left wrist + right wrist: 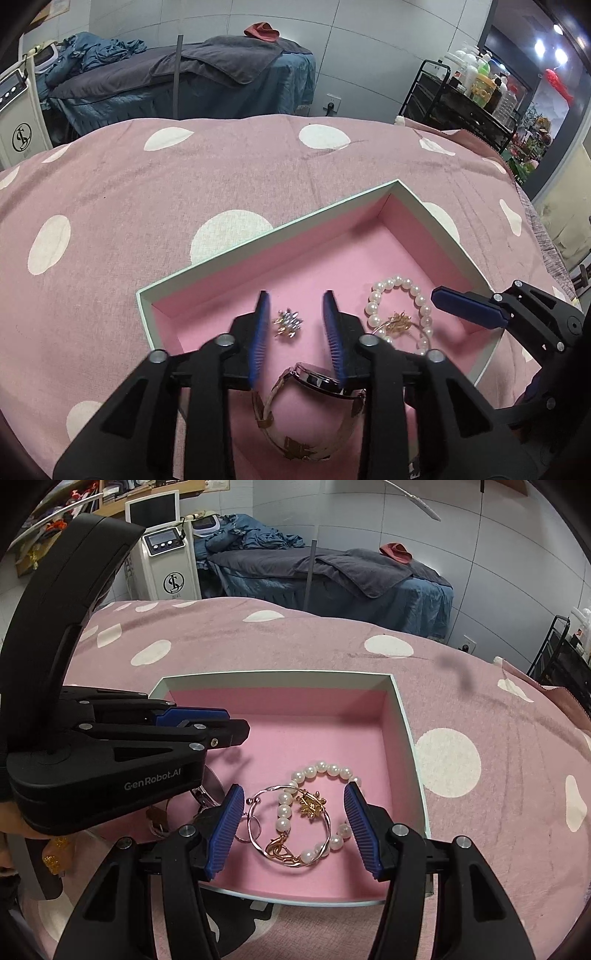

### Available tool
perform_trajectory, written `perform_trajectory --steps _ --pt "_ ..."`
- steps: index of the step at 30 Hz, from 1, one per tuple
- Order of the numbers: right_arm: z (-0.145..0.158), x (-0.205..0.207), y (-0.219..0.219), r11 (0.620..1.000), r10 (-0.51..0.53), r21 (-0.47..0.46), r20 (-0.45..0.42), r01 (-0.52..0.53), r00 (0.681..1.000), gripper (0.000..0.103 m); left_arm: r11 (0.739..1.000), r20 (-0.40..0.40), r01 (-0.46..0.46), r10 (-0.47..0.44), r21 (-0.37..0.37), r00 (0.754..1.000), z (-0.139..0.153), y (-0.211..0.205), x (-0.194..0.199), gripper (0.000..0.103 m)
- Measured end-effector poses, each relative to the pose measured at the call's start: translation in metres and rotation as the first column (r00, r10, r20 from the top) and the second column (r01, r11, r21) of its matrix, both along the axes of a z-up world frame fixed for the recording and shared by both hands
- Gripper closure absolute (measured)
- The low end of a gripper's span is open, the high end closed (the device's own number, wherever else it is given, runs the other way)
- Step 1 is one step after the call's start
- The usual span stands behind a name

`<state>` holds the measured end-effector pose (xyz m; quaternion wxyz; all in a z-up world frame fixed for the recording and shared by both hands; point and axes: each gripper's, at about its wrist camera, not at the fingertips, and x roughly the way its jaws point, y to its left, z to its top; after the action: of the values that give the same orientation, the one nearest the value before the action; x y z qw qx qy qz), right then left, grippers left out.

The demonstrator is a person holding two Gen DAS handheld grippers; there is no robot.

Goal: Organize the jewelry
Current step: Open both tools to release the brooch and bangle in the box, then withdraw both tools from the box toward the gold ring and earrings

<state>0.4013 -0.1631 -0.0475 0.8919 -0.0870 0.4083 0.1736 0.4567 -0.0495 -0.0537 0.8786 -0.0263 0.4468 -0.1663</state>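
1. The box (207,262), pink inside with a pale rim, sits on the spotted pink bedspread (110,192), and I place everything else by it.
2. Toward the box's left wall lies the small sparkly brooch (289,323), flat on the lining.
3. My left gripper (297,332) hangs over that spot with its fingers apart; the brooch lies between them, touched by neither pad.
4. Just nearer me than the brooch, still inside the box, lies the watch (317,380), its face partly under my left gripper's right finger.
5. Toward the box's right side rests the pearl bracelet (321,805), tangled with a rose-gold bangle (273,834) and a gold flower charm (312,805).
6. My right gripper (295,823) straddles that tangle with its fingers apart, gripping nothing.
7. I judge the pieces are in the box, and the step in hand is letting go cleanly.
8. To do it well I would lift each gripper straight up out of the box, so that no pad drags a bead or strap.
9. The bangle's clasp sits close to my right gripper's left finger, so I would watch for a snag there.
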Motion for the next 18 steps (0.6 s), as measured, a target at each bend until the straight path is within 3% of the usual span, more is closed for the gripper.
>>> perform_trajectory --steps 1,7,11,13,18 --pt "0.002 -0.002 -0.001 1.0 -0.002 0.006 0.01 0.002 1.0 0.044 1.0 0.014 -0.008 0.008 -0.018 1.0 0.004 0.003 -0.003 0.041" --pt "0.017 -0.019 -0.012 0.998 -0.027 0.056 0.06 0.024 0.998 0.031 0.992 0.113 -0.035 0.048 -0.118 0.992 0.039 0.02 -0.03 0.022" --pt "0.026 -0.035 -0.026 0.993 -0.063 0.099 0.059 0.057 0.996 0.021 0.987 0.164 -0.038 0.064 -0.157 0.984 0.054 0.031 -0.056 0.014" --pt "0.031 -0.046 -0.032 0.991 -0.069 0.117 0.053 0.062 0.996 0.02 0.986 0.174 -0.029 0.058 -0.166 0.983 0.056 0.034 -0.07 0.009" --pt "0.036 -0.074 -0.041 0.991 -0.058 0.128 0.059 0.05 0.997 0.019 0.988 0.167 -0.006 0.033 -0.154 0.985 0.052 0.036 -0.104 0.007"
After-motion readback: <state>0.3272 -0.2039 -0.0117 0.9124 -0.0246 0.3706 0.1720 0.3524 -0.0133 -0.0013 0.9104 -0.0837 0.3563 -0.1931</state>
